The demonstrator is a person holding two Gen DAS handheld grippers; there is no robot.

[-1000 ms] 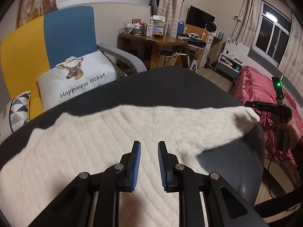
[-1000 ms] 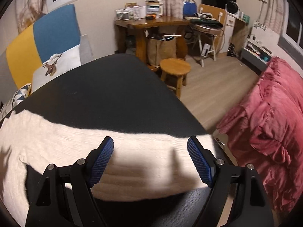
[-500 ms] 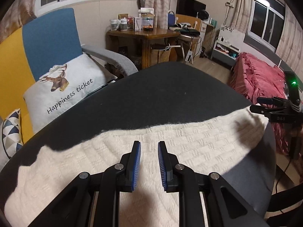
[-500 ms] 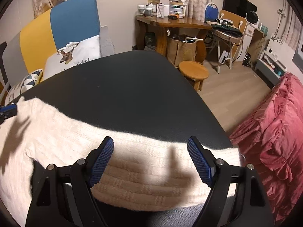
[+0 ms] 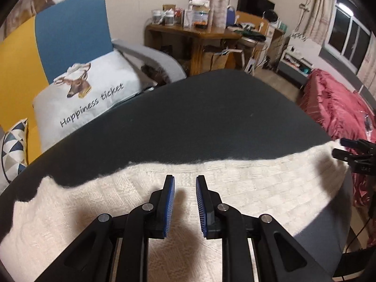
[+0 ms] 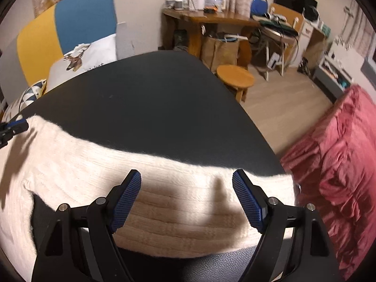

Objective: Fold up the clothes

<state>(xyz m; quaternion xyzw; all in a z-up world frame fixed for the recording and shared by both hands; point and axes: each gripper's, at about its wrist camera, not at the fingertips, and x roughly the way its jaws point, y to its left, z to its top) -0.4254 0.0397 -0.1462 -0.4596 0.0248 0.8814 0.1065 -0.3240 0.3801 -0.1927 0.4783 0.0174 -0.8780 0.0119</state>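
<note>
A cream knit sweater lies spread flat on the dark round table. My left gripper hovers just over the sweater's body near its far edge, jaws a narrow gap apart with nothing between them. In the right wrist view a sleeve of the sweater runs across the table toward its right rim. My right gripper stands wide open above that sleeve, empty. Each gripper shows at the edge of the other's view: the right gripper, the left gripper.
A sofa with a yellow and blue back and a deer-print pillow stands beyond the table's left side. A red bedspread lies close to the right rim. A round wooden stool and a cluttered desk stand further back.
My left gripper has shifted across the sweater toward its far edge and sunk a little. The right gripper has barely moved. Neither jaw opening has changed.
</note>
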